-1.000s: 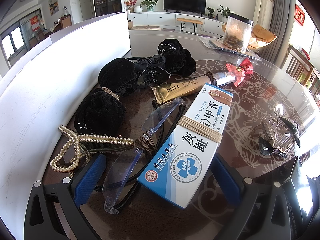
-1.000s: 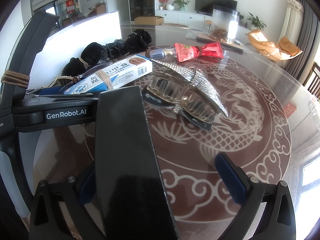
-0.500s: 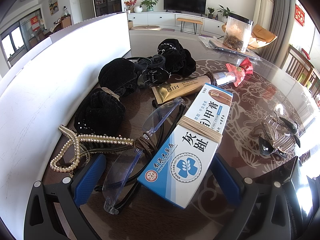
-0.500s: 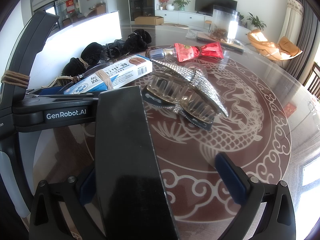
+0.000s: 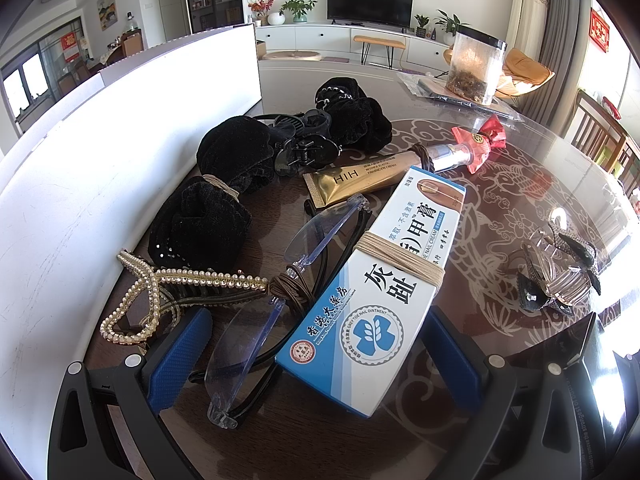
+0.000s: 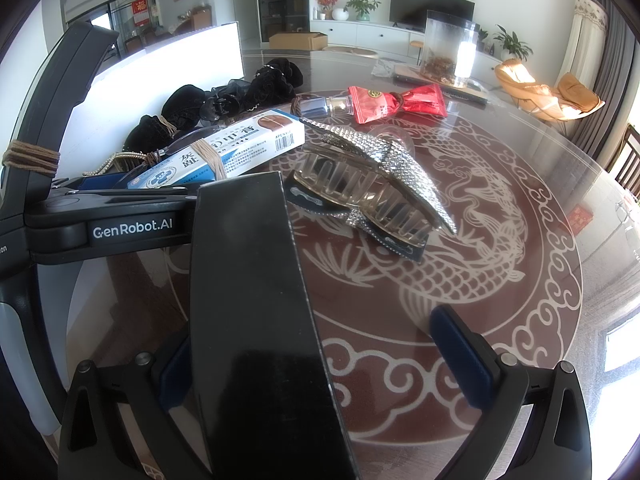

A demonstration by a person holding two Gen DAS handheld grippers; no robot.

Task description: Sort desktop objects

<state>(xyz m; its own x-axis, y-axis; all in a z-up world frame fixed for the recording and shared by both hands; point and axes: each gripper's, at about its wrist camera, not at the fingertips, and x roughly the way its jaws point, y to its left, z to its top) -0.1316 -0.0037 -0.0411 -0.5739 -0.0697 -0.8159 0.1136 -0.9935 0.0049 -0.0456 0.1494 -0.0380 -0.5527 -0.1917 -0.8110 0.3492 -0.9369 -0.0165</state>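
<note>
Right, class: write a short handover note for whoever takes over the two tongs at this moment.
Left tongs: open, straddling the ointment box and glasses, gripping nothing.
Right tongs: open; a black box stands between the fingers, unclamped; the rhinestone clip lies ahead.
By the white board: scrunchies, pearl clip and gold tube, heaped together.
Done: nothing visibly sorted.
Left: everything.
</note>
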